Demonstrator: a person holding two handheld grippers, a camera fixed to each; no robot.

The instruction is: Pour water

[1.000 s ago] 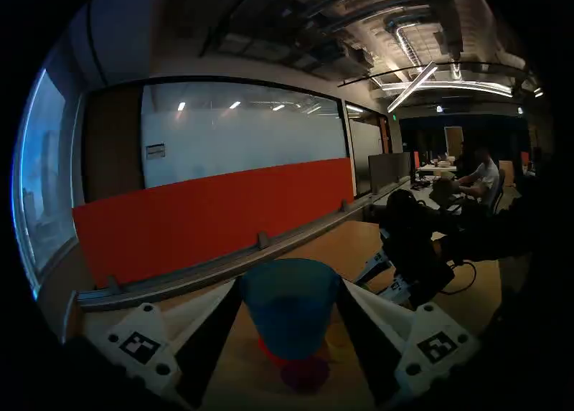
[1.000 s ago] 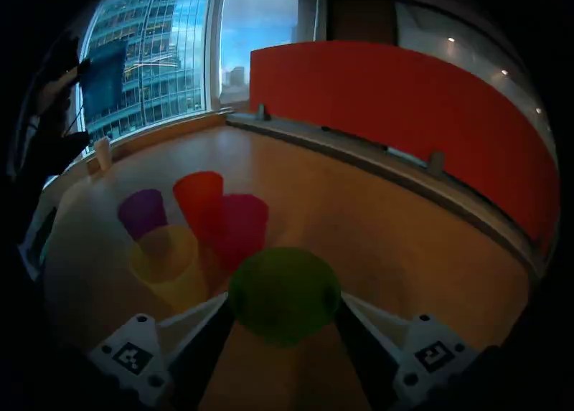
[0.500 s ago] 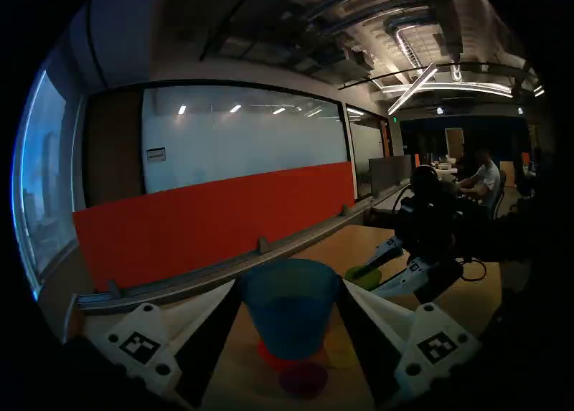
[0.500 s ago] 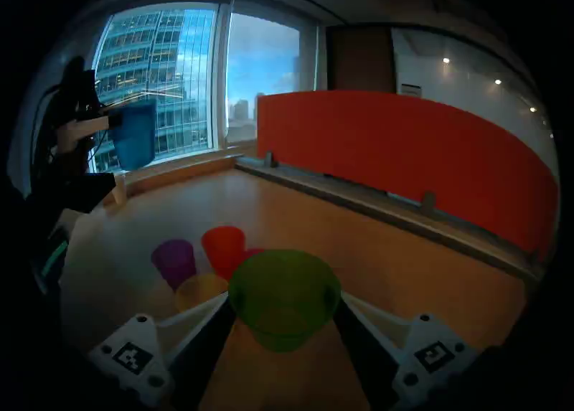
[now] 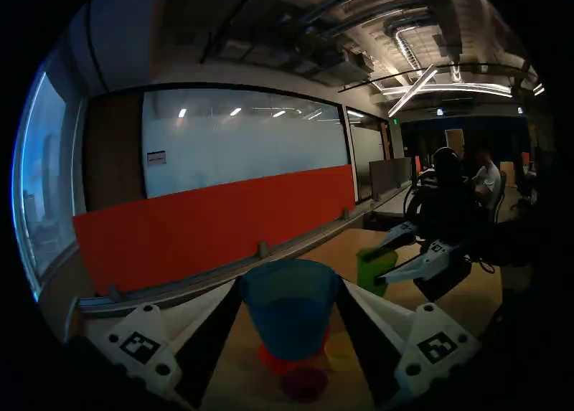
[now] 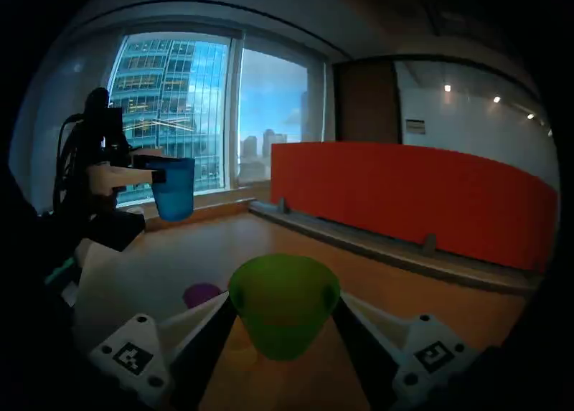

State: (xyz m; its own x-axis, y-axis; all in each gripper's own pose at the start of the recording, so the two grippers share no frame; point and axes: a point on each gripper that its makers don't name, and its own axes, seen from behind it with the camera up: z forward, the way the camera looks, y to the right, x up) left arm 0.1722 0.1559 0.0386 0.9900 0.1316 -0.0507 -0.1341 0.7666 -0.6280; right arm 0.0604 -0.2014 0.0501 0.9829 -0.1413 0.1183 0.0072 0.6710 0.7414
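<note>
My left gripper (image 5: 290, 318) is shut on a translucent blue cup (image 5: 290, 316), held upright above the table with water in its lower part. The right gripper view shows that blue cup (image 6: 173, 189) in the far left gripper (image 6: 159, 176). My right gripper (image 6: 284, 316) is shut on a green cup (image 6: 284, 312), held upright in the air. In the left gripper view the green cup (image 5: 375, 267) hangs at mid right in the right gripper (image 5: 391, 262).
On the wooden table (image 5: 244, 368) below stand a red cup (image 5: 276, 358), a purple cup (image 5: 304, 384) and a yellow cup (image 5: 341, 351). The purple cup (image 6: 201, 294) sits low in the right gripper view. A red partition (image 6: 416, 192) runs along the desk's far edge. A person (image 5: 486, 178) sits far off.
My right gripper has risen and levelled with the green cup, so the table cups sank from its view. The left gripper with the blue cup stayed nearly still.
</note>
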